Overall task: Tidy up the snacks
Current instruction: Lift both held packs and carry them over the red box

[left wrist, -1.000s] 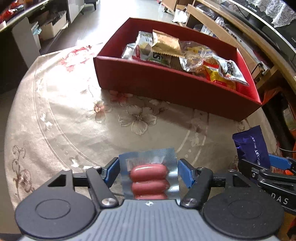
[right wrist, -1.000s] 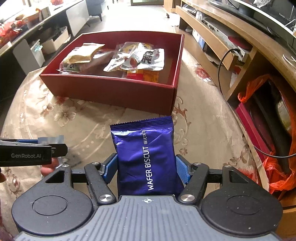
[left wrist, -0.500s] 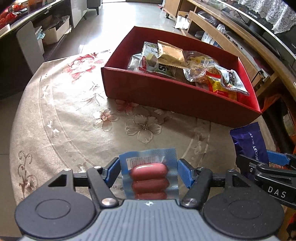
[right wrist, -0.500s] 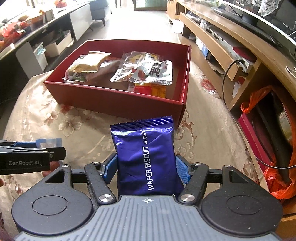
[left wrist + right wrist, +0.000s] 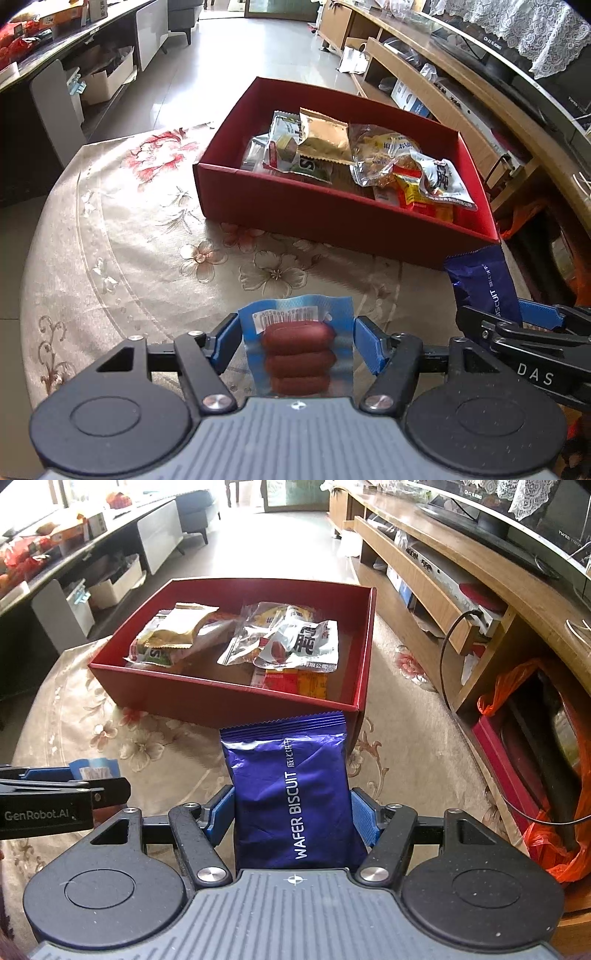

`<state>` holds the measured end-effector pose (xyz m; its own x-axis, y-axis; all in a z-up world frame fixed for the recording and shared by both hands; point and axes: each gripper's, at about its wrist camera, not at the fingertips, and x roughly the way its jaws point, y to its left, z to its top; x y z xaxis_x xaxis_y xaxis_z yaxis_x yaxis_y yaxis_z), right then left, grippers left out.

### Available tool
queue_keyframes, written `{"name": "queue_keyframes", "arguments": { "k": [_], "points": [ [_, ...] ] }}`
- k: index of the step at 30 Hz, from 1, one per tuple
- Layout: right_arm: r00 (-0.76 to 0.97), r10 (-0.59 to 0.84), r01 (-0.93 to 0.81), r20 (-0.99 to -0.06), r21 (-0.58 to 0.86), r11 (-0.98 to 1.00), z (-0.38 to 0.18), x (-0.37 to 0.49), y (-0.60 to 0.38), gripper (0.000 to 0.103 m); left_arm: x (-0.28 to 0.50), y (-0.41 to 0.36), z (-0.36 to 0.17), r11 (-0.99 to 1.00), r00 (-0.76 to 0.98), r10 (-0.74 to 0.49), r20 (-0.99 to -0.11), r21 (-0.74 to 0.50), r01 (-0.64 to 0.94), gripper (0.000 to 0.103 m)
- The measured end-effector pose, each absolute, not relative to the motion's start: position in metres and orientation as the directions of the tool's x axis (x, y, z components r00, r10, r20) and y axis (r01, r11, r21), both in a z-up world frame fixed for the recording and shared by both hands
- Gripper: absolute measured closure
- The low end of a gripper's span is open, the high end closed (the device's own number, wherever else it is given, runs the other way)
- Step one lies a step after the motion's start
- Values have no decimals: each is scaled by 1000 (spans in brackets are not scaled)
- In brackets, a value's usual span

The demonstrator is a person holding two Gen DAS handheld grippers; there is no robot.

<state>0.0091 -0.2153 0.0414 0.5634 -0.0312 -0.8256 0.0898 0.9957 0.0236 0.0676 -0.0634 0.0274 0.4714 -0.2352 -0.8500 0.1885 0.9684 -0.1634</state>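
Note:
A clear blue pack of three red sausages (image 5: 299, 350) hangs above the flowered tablecloth, with my left gripper (image 5: 295, 332) shut on its sides. A purple wafer biscuit packet (image 5: 288, 775) stands upright in my right gripper (image 5: 291, 808), which is shut on it just before the box's near right corner. The red box (image 5: 221, 698) lies ahead of both, open-topped, holding several snack packets (image 5: 295, 646). In the left wrist view the right gripper (image 5: 517, 321) with the purple packet (image 5: 484, 284) is at the right edge. In the right wrist view the left gripper (image 5: 74, 779) is at the left edge.
The round table (image 5: 110, 240) has a beige flowered cloth. A wooden TV cabinet (image 5: 461, 590) runs along the right. An orange plastic bag (image 5: 546, 842) and a red case (image 5: 506, 768) stand by the table's right edge. Low shelves and boxes (image 5: 110, 579) line the left.
The red box sits a little lower and farther off in both views, and more of the room shows beyond it. Both packets stay held as before.

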Motion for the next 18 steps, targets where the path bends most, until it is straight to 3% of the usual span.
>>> {"name": "queue_keyframes", "arguments": {
  "k": [18],
  "points": [
    [608, -24, 104, -794, 50, 993, 57, 12, -220, 31, 69, -65, 61, 956, 521, -288, -803, -205, 213, 40]
  ]
}}
